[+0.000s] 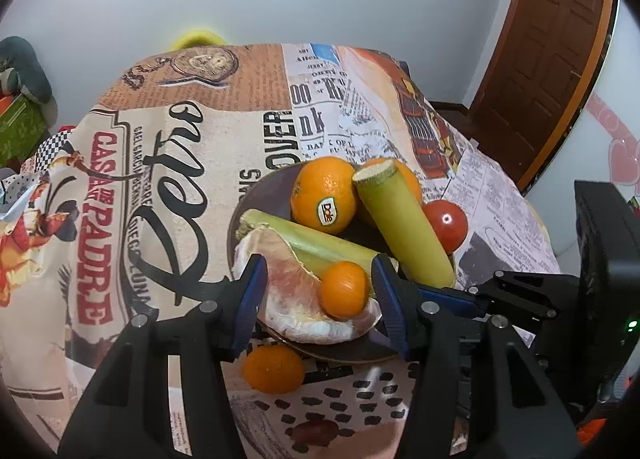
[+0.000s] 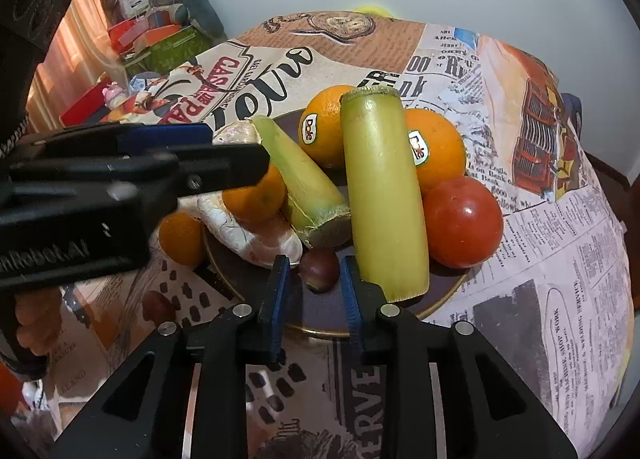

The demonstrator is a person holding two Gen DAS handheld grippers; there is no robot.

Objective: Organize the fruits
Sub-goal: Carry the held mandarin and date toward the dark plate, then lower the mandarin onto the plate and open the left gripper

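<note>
A dark plate (image 1: pixel 260 195) (image 2: pixel 320 319) holds two Dole oranges (image 1: pixel 323 197) (image 2: pixel 438 147), two green sugarcane pieces (image 1: pixel 404 231) (image 2: pixel 382 195), a peeled pomelo segment (image 1: pixel 296 299) (image 2: pixel 248 237), a small mandarin (image 1: pixel 344 290) (image 2: pixel 256 195), a tomato (image 1: pixel 446 225) (image 2: pixel 462 221) and a brown chestnut (image 2: pixel 319 269). Another mandarin (image 1: pixel 274 369) (image 2: pixel 180 237) lies on the cloth beside the plate. My left gripper (image 1: pixel 320 291) is open, its fingers either side of the small mandarin and pomelo. My right gripper (image 2: pixel 314 291) is open, just in front of the chestnut.
The table wears a printed newspaper-pattern cloth (image 1: pixel 160 179) (image 2: pixel 560 259). Boxes and clutter (image 2: pixel 160 39) stand off the table's far left. A brown door (image 1: pixel 552 59) is at the right. The left gripper's body (image 2: pixel 100 187) reaches in from the left in the right wrist view.
</note>
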